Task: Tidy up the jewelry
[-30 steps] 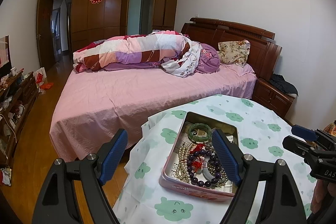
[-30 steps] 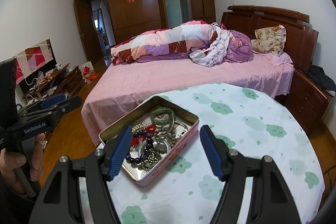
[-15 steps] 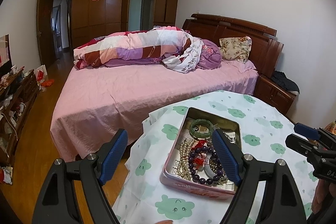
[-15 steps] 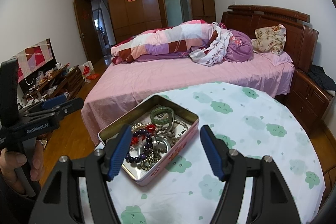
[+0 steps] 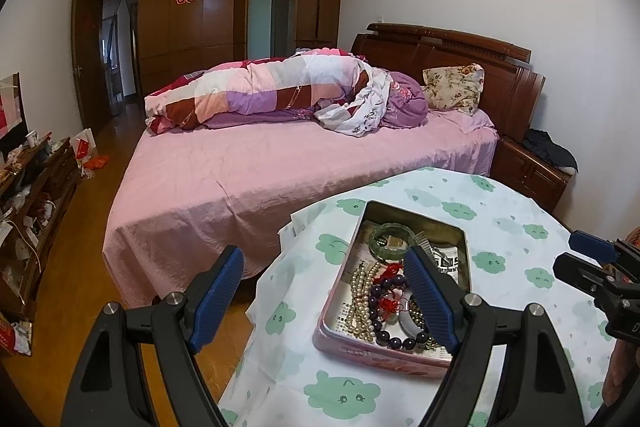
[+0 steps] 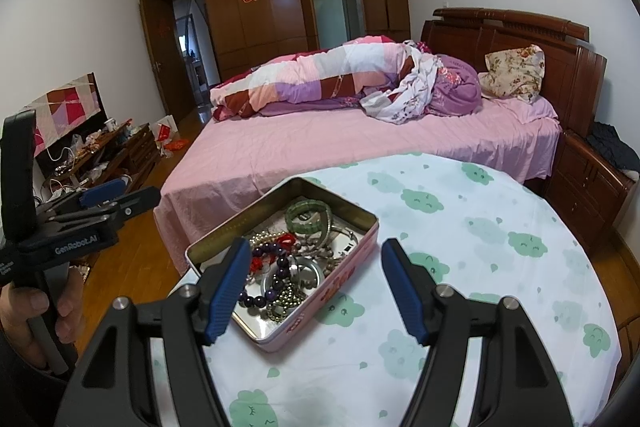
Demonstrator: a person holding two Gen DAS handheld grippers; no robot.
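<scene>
An open pink tin (image 5: pixel 372 349) (image 6: pixel 340 277) sits on the round table near its left edge. It holds a green bangle (image 5: pixel 390 235) (image 6: pixel 309 213), a pearl strand (image 5: pixel 360 301), dark purple beads (image 5: pixel 394 337) (image 6: pixel 276 267), a red knot charm (image 6: pixel 286 239) and a silver bangle (image 6: pixel 294 277). My left gripper (image 5: pixel 324 297) is open and empty, held above the tin's near left side. My right gripper (image 6: pixel 314 287) is open and empty, above the tin's near corner. Each gripper shows at the edge of the other's view.
The table wears a white cloth with green cloud prints (image 6: pixel 480 267). A pink bed (image 5: pixel 280 163) with a rolled quilt stands just behind the table. A cluttered low cabinet (image 5: pixel 28 195) lines the left wall. A wooden nightstand (image 6: pixel 588 183) stands at the right.
The left wrist view has drifted slightly back and up, so the tin sits a little lower and farther right in it. The right gripper has barely moved. Both stay open.
</scene>
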